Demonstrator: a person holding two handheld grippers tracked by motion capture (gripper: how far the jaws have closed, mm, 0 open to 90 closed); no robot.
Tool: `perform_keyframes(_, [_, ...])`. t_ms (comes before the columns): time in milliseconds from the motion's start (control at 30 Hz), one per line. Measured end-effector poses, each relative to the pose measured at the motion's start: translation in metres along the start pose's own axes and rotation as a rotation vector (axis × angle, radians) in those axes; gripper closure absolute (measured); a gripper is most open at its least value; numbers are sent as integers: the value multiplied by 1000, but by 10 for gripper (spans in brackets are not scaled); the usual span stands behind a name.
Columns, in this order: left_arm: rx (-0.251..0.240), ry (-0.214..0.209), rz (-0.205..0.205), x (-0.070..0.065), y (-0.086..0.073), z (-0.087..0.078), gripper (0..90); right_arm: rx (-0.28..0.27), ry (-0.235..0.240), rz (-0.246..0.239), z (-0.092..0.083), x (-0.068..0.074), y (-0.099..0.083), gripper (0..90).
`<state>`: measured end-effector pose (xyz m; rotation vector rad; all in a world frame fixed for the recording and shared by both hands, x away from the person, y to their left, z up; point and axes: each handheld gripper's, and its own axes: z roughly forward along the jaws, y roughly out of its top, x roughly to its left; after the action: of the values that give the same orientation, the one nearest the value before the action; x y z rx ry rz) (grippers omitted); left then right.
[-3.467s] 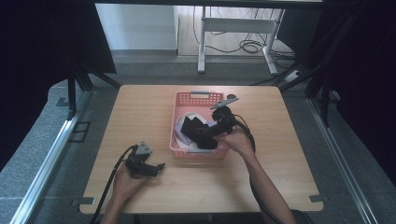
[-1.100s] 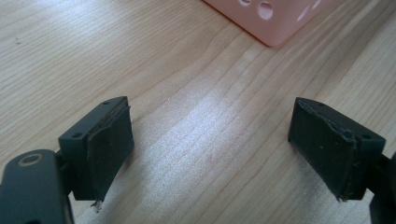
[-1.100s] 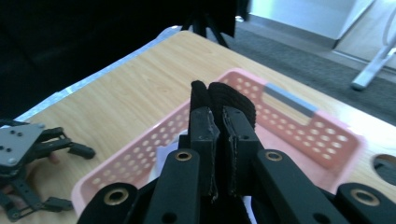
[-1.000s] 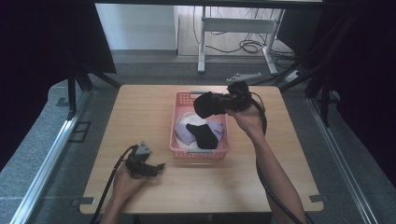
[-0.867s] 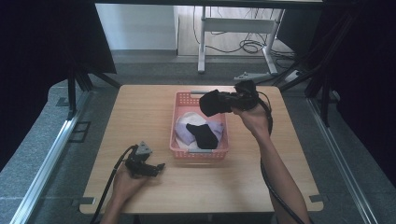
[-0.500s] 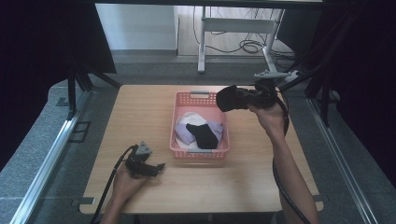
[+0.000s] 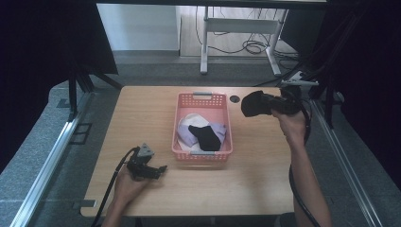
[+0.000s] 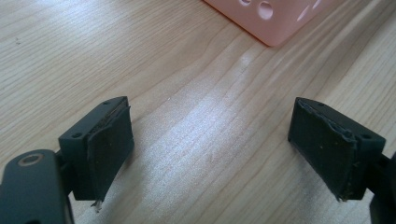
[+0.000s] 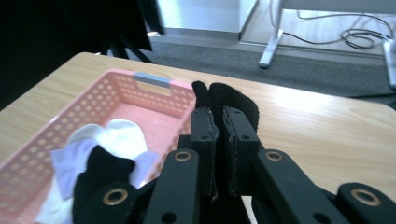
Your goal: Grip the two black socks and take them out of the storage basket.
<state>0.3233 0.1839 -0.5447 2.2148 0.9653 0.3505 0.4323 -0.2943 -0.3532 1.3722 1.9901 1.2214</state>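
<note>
The black sock hangs bunched in the air to the right of the basket, above the bare right part of the table, pinched in the right gripper; in the right gripper view the sock sticks up past the 2 jaws, which are pressed nearly together with the dark cloth between them. The step in hand looks like carrying 1 sock out of the basket to set it on the table. Inside the basket lie another black sock, a lilac cloth under it and a white sock toward the far end, the 3 touching and overlapping. The left gripper rests low on the table just beside the basket's near left corner, its jaws spread wide over bare wood with nothing between them, as the left gripper view shows, with the basket corner just ahead. The next move probably calls for lowering the right gripper toward the open wood on the right, well apart from the basket rim, and parting the jaws only once the sock touches down so it doesn't drop in a heap or off the near edge; the dangling cloth could catch on the jaws on release
</note>
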Motion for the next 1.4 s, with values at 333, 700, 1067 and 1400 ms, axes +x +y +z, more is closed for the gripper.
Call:
perform_keyframes(333, [0,0,0,0,0,0,138,48,-87,30,9,-28,-35,831])
perform_keyframes(700, [-2,0,-3,0,0,0,138,160,-94,41,42,-35,-86,825])
perform_keyframes(1067, [-4,0,-3,0,0,0,138,220,-72,41,59,-36,-115,728])
perform_keyframes(1400, [-2,0,-3,0,0,0,139,169,-35,-10,37,-22,-87,546])
